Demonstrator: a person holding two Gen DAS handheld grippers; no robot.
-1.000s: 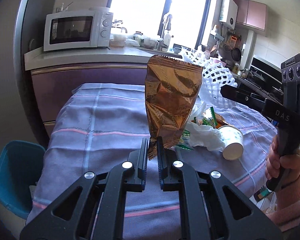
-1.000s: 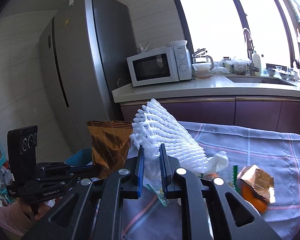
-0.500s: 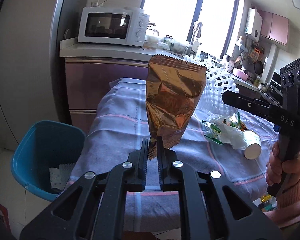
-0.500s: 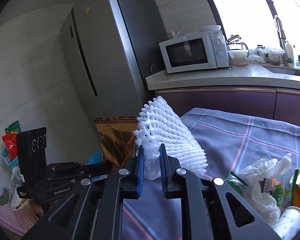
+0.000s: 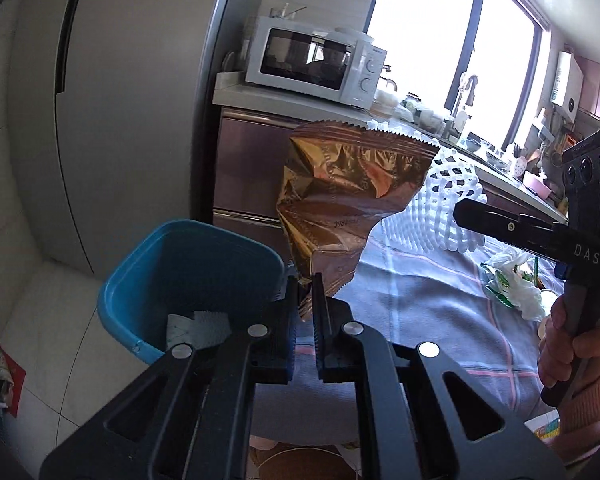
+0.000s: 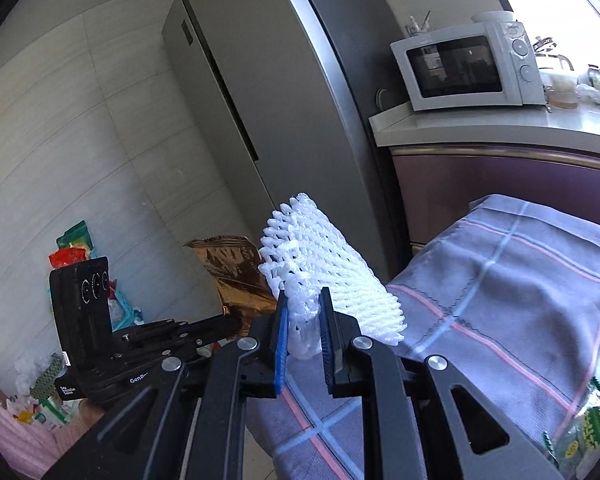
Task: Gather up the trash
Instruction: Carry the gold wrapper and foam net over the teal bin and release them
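Pinching the bottom corner of a crinkled copper-brown snack bag (image 5: 346, 208), the left gripper (image 5: 306, 304) held it upright, its serrated top edge uppermost, just right of a blue trash bin (image 5: 188, 276) that stood on the pale tiled floor (image 5: 40, 340). Inside the bin lay a scrap of white paper with a zigzag edge (image 5: 198, 326). The right gripper (image 6: 303, 326) had its fingers closed on the lower end of a white foam fruit net (image 6: 324, 276), which fanned up and to the right over the near left corner of a table covered with a grey-lilac checked cloth (image 6: 512, 280). In the left wrist view the net showed behind and to the right of the bag, with the right gripper's black body and the person's right hand (image 5: 576, 356) on its handle at the far right edge. In the right wrist view the snack bag stood just left of the net, touching or nearly touching it. More rubbish lay on the cloth at the right: a crumpled white plastic bag (image 5: 520, 292) and green wrappers (image 6: 588, 428). Beyond the table stood a purple cabinet (image 6: 500, 192) with a white microwave (image 5: 316, 62) on its counter, and a tall grey refrigerator (image 6: 268, 92) to the left.
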